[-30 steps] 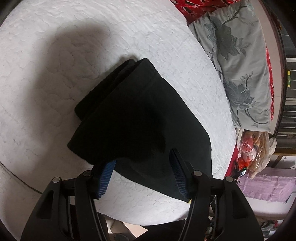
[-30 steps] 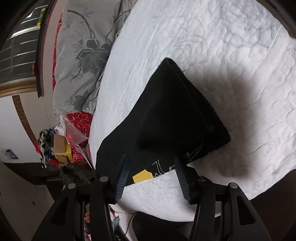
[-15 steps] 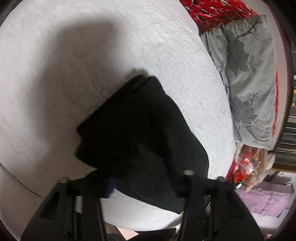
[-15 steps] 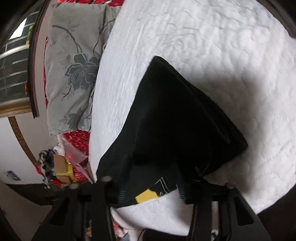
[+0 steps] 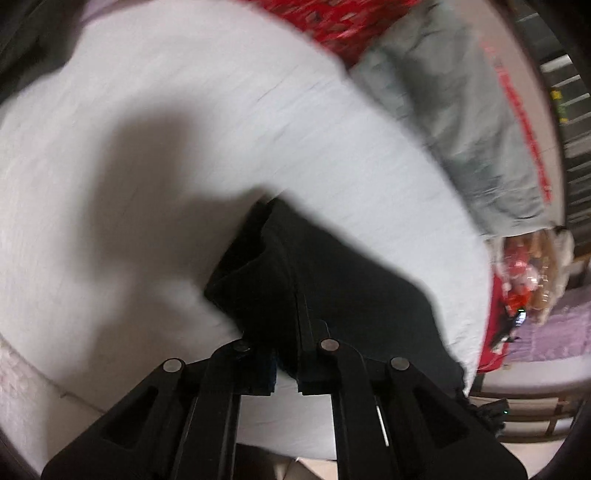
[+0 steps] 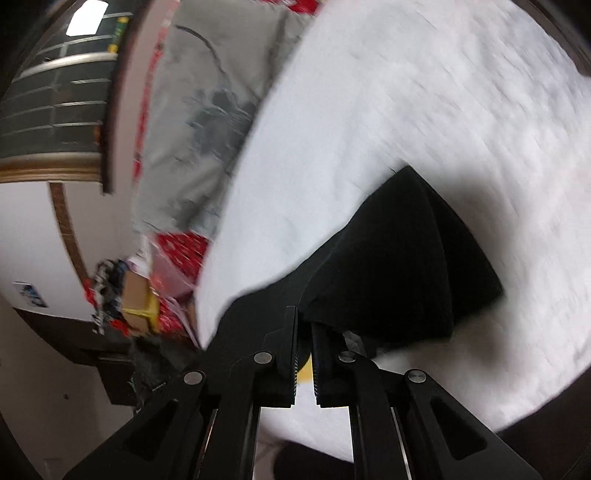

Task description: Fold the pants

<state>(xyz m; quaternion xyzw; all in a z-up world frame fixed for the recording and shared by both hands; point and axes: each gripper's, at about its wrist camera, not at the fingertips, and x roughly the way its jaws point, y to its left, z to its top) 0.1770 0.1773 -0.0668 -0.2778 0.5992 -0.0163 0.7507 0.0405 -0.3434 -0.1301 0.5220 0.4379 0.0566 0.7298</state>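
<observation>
In the left wrist view, the left gripper (image 5: 286, 363) is sitting nearest the lens with its jaws drawn close together and pinching the near edge of the black pants (image 5: 332, 295), dark cloth bunching up between the blue pads. In the right wrist view, the right gripper (image 6: 303, 354) is likewise clamping its narrowly set jaws on the near hem of the pants (image 6: 399, 273), with a yellow tag (image 6: 304, 373) showing just behind the fingertips. The folded pants are lying on the white quilted bedcover (image 5: 184, 147), near its front edge, their layered corner pointing away from the grippers and casting a broad shadow onto the cover (image 6: 443, 110). Both views are smearing with motion blur, so fine creases are not readable. Beyond the pants, a grey floral pillow (image 5: 461, 122) is resting along the far side of the bed over red patterned fabric (image 5: 332, 22); the same pillow (image 6: 207, 122) is appearing at the left of the right wrist view, with a clutter of boxes and bags (image 6: 129, 295) below it beside the bed
</observation>
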